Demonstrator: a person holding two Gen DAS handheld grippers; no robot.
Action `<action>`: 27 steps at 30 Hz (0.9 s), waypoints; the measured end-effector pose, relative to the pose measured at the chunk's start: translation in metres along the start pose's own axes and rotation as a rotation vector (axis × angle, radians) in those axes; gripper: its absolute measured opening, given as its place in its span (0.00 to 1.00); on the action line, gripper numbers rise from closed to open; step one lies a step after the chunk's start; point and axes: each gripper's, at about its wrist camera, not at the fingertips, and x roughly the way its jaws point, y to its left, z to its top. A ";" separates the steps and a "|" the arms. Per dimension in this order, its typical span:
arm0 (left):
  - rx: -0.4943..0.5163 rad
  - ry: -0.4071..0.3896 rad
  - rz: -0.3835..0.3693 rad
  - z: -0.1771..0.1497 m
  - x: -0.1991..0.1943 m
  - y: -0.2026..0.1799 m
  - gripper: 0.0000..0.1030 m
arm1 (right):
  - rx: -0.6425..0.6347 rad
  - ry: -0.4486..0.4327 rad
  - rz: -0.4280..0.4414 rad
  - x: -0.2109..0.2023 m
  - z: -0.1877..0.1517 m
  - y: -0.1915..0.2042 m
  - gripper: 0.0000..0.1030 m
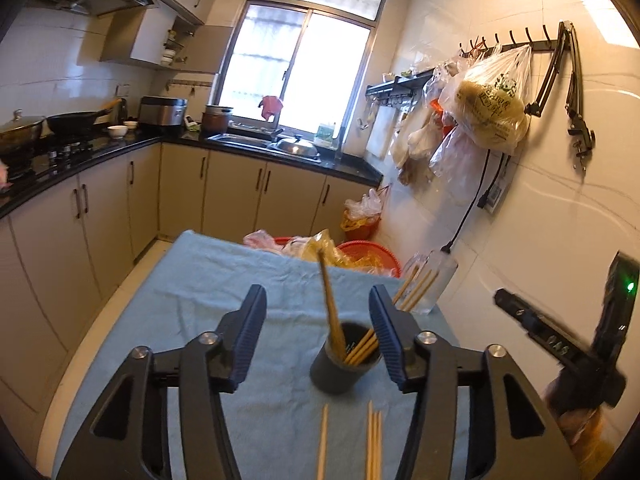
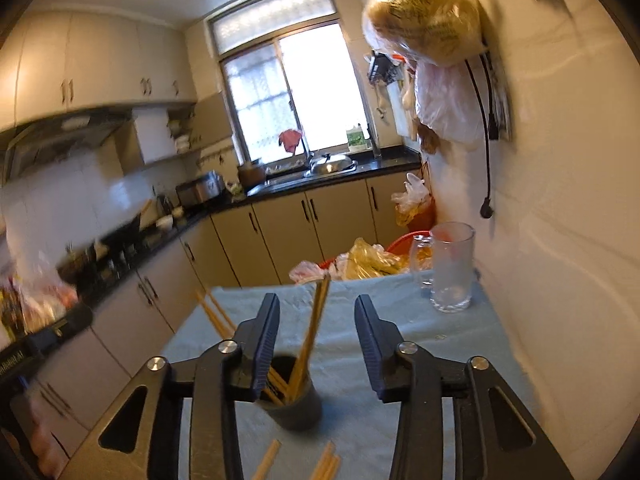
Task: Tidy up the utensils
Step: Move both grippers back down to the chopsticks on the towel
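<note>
Both tongs, left (image 1: 318,334) and right (image 2: 316,344), gape wide and empty above the chopstick-filled cup (image 1: 340,364) on the desk (image 1: 200,280)

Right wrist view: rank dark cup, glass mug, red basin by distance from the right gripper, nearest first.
From the right gripper:
1. Dark cup, just below the fingers, left of centre, chopsticks inside.
2. Glass mug, farther on the blue cloth, to the right.
3. Red basin, past the table's far edge, behind the mug.
</note>
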 end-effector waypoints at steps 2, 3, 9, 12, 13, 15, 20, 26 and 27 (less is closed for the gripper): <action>0.000 0.021 0.010 -0.017 -0.010 0.005 0.54 | -0.055 0.032 -0.008 -0.013 -0.006 0.001 0.45; 0.000 0.030 0.011 -0.022 -0.012 0.006 0.54 | -0.092 0.050 -0.024 -0.021 -0.010 0.001 0.45; -0.008 0.191 0.031 -0.084 0.004 0.014 0.55 | -0.283 0.243 -0.179 -0.038 -0.042 -0.010 0.58; -0.021 0.307 0.018 -0.122 0.026 0.017 0.55 | -0.227 0.328 -0.136 -0.039 -0.081 -0.025 0.58; -0.018 0.352 0.013 -0.135 0.035 0.016 0.55 | -0.200 0.355 -0.096 -0.037 -0.096 -0.028 0.53; 0.005 0.425 0.007 -0.155 0.050 0.011 0.55 | -0.157 0.397 -0.035 -0.031 -0.124 -0.029 0.39; 0.117 0.505 0.030 -0.184 0.070 -0.002 0.43 | -0.070 0.486 0.072 -0.006 -0.177 -0.022 0.33; 0.137 0.570 0.048 -0.195 0.091 -0.002 0.22 | -0.071 0.532 0.119 0.020 -0.204 0.001 0.30; 0.133 0.566 0.042 -0.195 0.091 -0.001 0.20 | -0.074 0.535 0.118 0.024 -0.206 0.004 0.30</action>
